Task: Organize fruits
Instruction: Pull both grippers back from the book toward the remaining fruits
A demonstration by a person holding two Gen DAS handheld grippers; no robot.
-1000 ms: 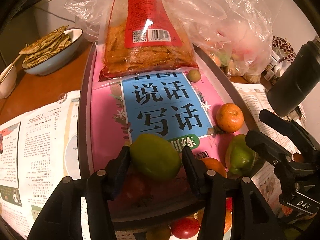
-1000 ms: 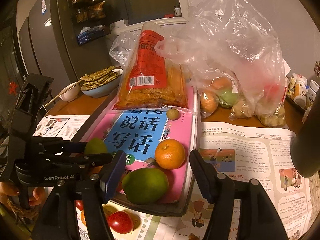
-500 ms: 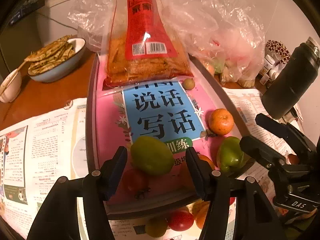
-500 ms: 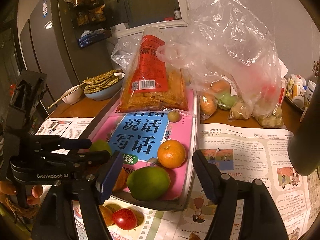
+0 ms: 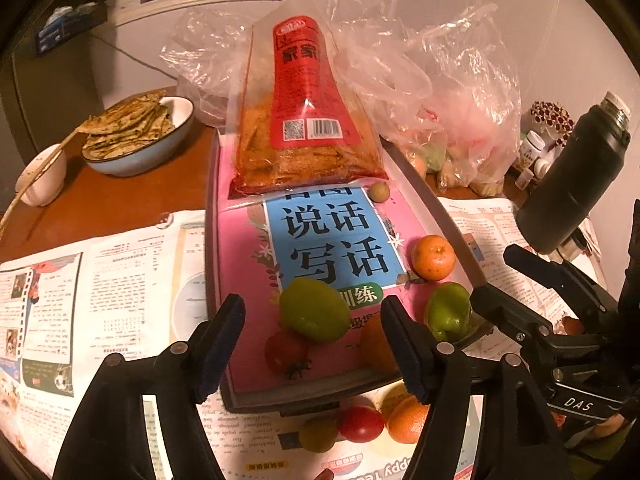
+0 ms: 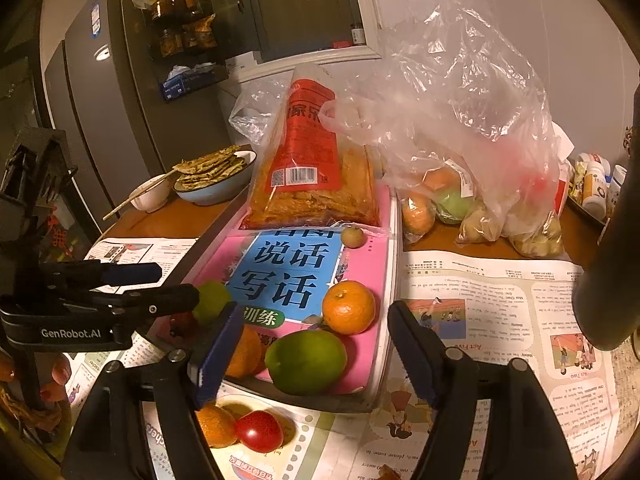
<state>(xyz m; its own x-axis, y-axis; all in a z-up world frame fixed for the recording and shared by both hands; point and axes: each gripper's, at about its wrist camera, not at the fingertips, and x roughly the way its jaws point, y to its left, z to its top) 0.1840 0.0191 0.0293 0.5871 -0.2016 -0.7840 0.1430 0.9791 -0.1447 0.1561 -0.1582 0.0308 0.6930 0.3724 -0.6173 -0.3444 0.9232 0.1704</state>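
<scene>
While both jaws are opening, left hand-held gripper [image 5: 312,344] clear of green fruit [image 5: 314,309], right hand-held gripper [image 6: 316,348] empty, orange [image 6: 242,352] half hidden.

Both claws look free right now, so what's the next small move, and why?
Probably lower the left claw, whose jaws are opening and grip nothing, to the red tomato on the newspaper; loose fruit still lies outside the tray, where the green fruit already rests.
</scene>
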